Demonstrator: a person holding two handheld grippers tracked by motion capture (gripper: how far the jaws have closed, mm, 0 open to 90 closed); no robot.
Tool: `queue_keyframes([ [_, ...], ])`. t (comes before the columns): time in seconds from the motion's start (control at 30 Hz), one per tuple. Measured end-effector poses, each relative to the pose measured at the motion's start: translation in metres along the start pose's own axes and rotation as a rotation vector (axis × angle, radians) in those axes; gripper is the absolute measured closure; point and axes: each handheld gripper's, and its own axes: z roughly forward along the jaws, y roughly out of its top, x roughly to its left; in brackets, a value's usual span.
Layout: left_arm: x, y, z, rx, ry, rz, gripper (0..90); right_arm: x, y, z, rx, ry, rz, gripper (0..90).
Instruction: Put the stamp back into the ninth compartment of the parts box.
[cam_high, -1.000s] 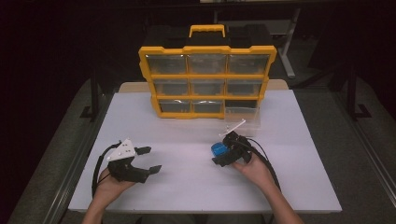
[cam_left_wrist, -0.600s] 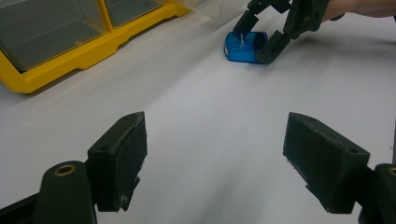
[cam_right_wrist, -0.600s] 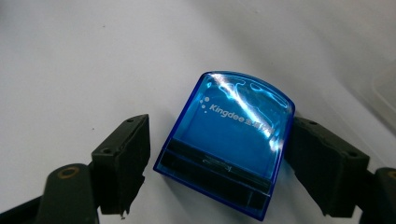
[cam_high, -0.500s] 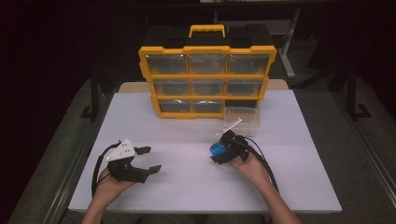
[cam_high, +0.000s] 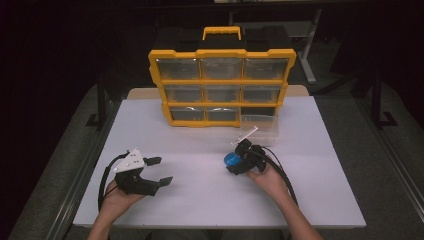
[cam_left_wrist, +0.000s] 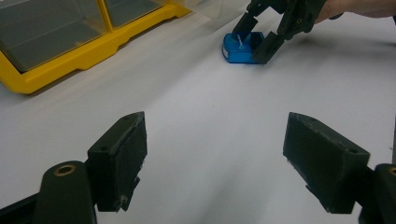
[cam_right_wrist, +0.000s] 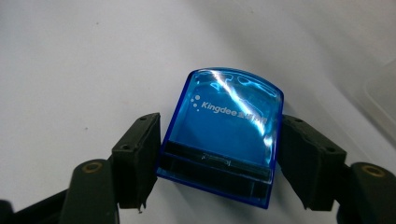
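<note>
A small translucent blue box with white "Kingdee" lettering lies on the white table. My right gripper is shut on it, one black jaw pressed to each side. In the high view the blue box sits right of centre under the right gripper, just in front of a clear plastic drawer. My left gripper rests open at the front left with nothing between its jaws. In the left gripper view its own jaws stand wide apart, and the blue box shows farther off, flanked by the right gripper.
A yellow organiser with several clear drawers stands upright at the back of the table; its lower right slot is vacant. The pulled-out clear drawer lies in front of that slot. Dark floor surrounds the table.
The right gripper has shifted slightly left with the blue box between its jaws. The left gripper has stayed where it was.
</note>
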Motion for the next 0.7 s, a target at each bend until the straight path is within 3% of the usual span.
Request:
queue_keyframes([
  [0.27,0.0002,0.0,0.0001,0.001,0.0,0.002,21.5,-0.0009,0.0004,-0.0012,0.01,-0.002,-0.014,37.6],
  [0.7,0.0006,-0.0003,0.0001,-0.003,-0.001,-0.001,21.5,-0.0017,0.0014,-0.002,0.017,0.0,-0.045,39.0],
])
